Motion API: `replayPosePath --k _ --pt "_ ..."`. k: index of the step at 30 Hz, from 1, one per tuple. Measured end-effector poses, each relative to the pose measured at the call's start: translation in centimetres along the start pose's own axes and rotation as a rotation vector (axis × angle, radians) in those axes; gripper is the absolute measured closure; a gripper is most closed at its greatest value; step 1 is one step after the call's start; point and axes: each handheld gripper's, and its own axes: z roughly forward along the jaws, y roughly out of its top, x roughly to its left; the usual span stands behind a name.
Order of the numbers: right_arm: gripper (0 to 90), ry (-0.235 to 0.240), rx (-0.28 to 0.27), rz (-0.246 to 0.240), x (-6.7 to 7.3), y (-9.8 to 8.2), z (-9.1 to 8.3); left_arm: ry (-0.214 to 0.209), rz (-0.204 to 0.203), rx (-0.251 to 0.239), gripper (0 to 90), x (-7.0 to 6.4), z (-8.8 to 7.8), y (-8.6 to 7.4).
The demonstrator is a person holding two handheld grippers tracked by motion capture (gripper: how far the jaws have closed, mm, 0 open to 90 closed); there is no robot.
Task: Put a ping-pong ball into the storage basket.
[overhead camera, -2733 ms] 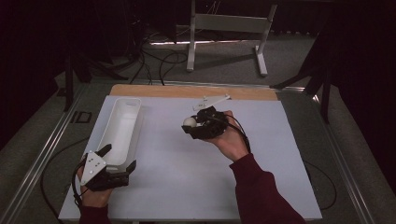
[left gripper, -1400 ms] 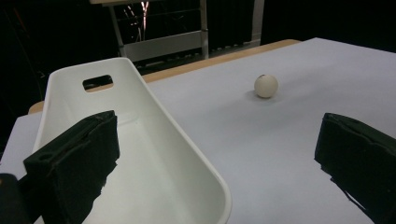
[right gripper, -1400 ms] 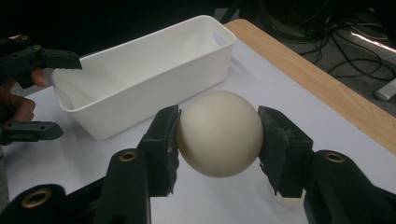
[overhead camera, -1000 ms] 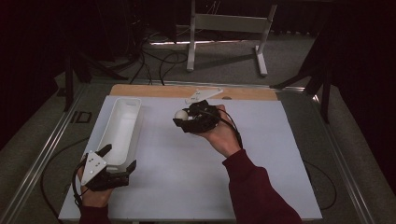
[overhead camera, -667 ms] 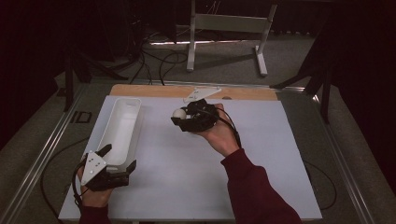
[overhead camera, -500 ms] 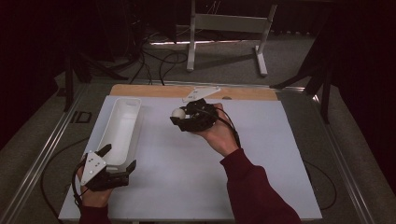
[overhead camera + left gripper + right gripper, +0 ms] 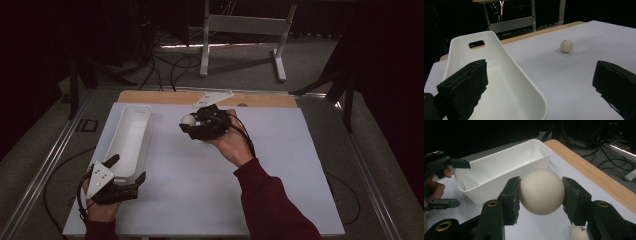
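Observation:
A cream-white ball (image 7: pixel 188 120) hangs above the white table sheet (image 7: pixel 200 195), and my right gripper (image 7: pixel 192 125) is shut on it. The right gripper view has the ball (image 7: pixel 541 192) pinched between both black pads, with the long white bin (image 7: pixel 499 167) just beyond. A second, marked ball (image 7: pixel 579 233) lies on the sheet under the jaws. The bin (image 7: pixel 127 137) stands at the left of the table. My left gripper (image 7: pixel 122 172) rests at the bin's near end, open and holding nothing. Its own view shows the bin (image 7: pixel 499 65) and a ball (image 7: pixel 566 46) on the sheet farther off.
A bare wooden strip (image 7: pixel 165 97) runs along the table's far edge. Beyond it on the floor stand a white metal frame (image 7: pixel 245 30) and loose cables (image 7: pixel 175 65). Metal rails (image 7: pixel 47 165) border the table on both sides.
My right gripper has carried the ball left and slightly farther away, toward the bin's far end. The left gripper has stayed still and open.

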Motion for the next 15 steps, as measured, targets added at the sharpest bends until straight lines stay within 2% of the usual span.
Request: replayPosePath --k 15 --pt "50.6 0.019 -0.020 0.001 0.70 0.79 0.62 0.000 0.000 0.000 0.8 0.01 -0.02 0.01"
